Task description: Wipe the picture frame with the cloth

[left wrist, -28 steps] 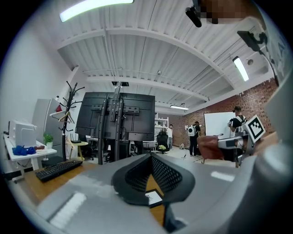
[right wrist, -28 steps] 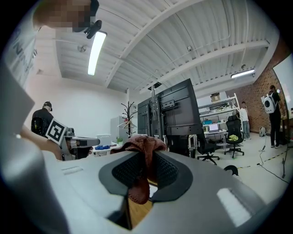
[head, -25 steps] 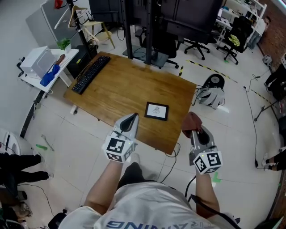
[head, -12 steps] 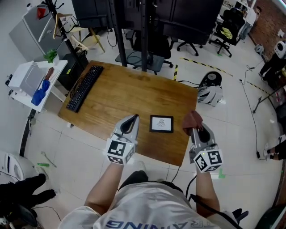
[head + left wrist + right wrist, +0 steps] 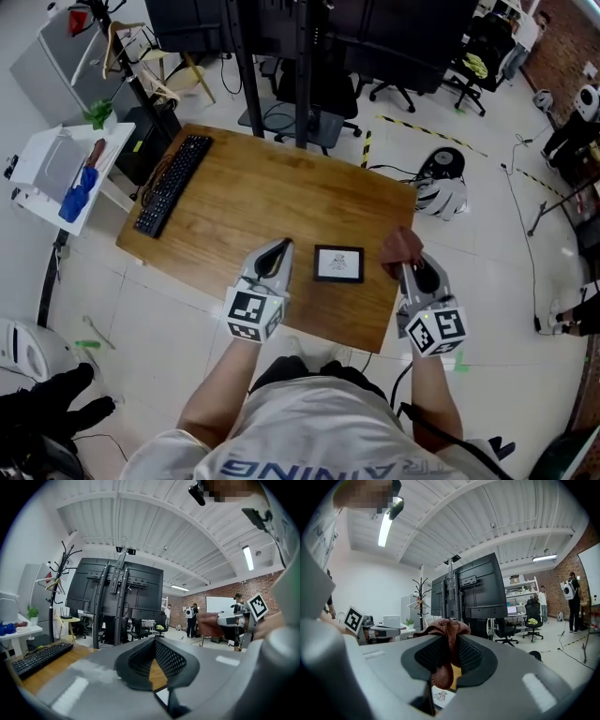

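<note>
Picture frame [image 5: 338,264]: flat, face up on the wooden table [image 5: 262,202], towards its near right corner, dark border around a pale sheet with a small drawing. A second ago it lay ahead of both grippers and slightly turned. Half a second ago it had come level with them, and it sits there now, squarer in the head view and between the two. It is touched by neither.

Cloth [image 5: 403,248]: reddish-brown, bunched. The right gripper [image 5: 405,265] is clamped on it, with a fold standing above the jaw tips and a tail hanging down between the pads. A second ago it was out over the floor; now it is over the table's right edge, just right of the frame.

Left gripper [image 5: 278,246]: jaws together, nothing between them, over the table's near edge just left of the frame. Placement in the head view is nearly unchanged.

Pose: both forearms reach forward from my body, roughly parallel, marker cubes towards me, jaws pointing away across the table.

Keyboard [image 5: 172,185]: on the far left of the table.
</note>
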`<state>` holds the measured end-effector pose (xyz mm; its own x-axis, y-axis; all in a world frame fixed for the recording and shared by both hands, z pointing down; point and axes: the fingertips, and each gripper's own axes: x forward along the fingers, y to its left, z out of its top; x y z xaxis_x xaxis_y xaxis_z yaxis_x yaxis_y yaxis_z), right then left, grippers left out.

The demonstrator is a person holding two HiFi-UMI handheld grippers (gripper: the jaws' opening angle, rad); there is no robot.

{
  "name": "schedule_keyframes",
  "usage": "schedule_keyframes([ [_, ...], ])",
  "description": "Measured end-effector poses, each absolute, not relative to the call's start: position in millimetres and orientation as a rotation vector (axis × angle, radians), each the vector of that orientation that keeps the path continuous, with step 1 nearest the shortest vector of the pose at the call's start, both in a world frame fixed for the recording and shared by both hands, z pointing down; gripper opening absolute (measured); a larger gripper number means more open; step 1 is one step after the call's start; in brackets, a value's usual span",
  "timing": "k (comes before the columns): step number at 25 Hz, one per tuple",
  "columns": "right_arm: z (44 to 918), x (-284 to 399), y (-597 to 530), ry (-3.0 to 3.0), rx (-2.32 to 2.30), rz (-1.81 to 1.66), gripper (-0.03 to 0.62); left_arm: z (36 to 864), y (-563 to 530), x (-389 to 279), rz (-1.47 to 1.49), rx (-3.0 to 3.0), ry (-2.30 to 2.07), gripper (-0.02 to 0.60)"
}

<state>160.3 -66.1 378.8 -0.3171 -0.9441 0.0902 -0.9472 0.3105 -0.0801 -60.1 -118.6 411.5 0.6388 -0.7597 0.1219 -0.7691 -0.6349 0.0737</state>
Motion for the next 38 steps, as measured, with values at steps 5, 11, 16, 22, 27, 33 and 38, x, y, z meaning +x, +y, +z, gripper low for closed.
schedule_keyframes([
  [5, 387, 162, -72, -2.552, 1.749, 0.21, 0.081, 444, -110, -44, 0.201, 2.685, -1.278, 0.005],
  [11, 400, 168, -74, -2.557, 1.715, 0.251, 0.081, 501, -100, -27, 0.333, 2.614, -1.24, 0.003],
  [16, 410, 167, -73, -2.55, 1.696, 0.278, 0.081, 552, -101, -21, 0.468, 2.581, -1.208, 0.004],
  [22, 427, 165, -79, -2.536, 1.668, 0.311, 0.081, 600, -101, -7, 0.59, 2.536, -1.137, 0.003],
  [27, 434, 159, -83, -2.535, 1.644, 0.337, 0.081, 638, -99, -1, 0.718, 2.501, -1.064, 0.004],
  [33, 442, 153, -89, -2.534, 1.615, 0.362, 0.081, 668, -95, -1, 0.828, 2.433, -1.008, 0.003],
  [38, 449, 148, -92, -2.534, 1.597, 0.378, 0.081, 690, -89, 1, 0.867, 2.367, -0.969, 0.003],
])
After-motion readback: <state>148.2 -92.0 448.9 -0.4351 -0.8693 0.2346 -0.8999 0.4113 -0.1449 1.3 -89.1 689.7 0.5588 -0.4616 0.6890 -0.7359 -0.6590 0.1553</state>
